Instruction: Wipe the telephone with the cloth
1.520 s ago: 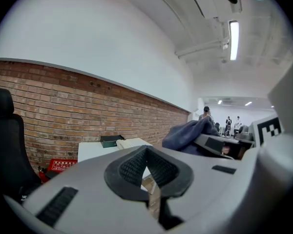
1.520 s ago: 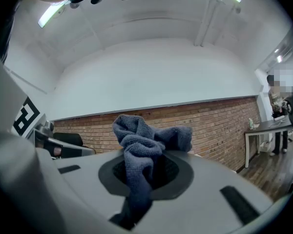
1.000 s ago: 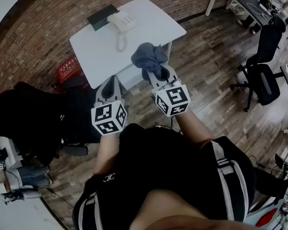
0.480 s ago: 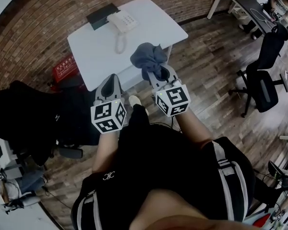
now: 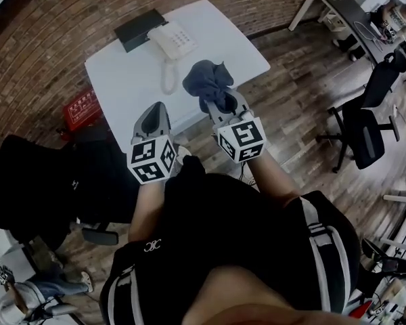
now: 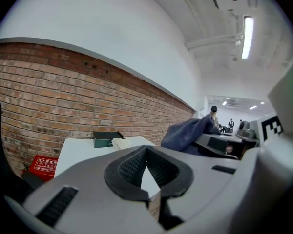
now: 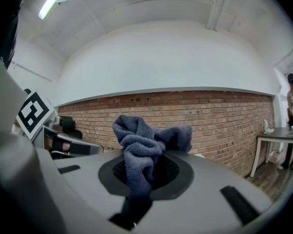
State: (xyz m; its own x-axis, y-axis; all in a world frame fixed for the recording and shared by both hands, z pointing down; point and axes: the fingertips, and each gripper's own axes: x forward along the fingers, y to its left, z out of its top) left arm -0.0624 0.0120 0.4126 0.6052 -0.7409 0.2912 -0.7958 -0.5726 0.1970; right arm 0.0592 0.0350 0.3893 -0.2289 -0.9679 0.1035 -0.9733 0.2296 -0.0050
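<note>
Item 1. At far left we noted a red box (image 5: 81,107) on the floor, just beside the left edge of the tabletop (image 5: 122,87).

Item 2. The white tabletop stood against a brick wall. On its far part we recorded a dark flat case (image 5: 139,28), and just to the right of it the white telephone (image 5: 174,41). The telephone's cord (image 5: 168,73) ran toward the near side.

Item 3. We logged the left tool (image 5: 156,108) held at the near edge of the tabletop. Its own view (image 6: 145,149) showed its tips pressed together, with nothing between them. Only a small triangular gap showed behind the tips.

Item 4. The grey-blue cloth (image 5: 208,81) was bunched up. It was raised over the near right part of the tabletop, apart from the telephone and nearer than it. The right tool (image 5: 220,102) was pinching the cloth. In that tool's view (image 7: 142,156) the cloth (image 7: 147,141) rose in a crumpled knot above the jaws and trailed down between them.

Item 5. At right we listed a wooden floor (image 5: 291,127), a black office chair (image 5: 365,124) and, far right, a dark desk (image 5: 338,4) on white legs.
</note>
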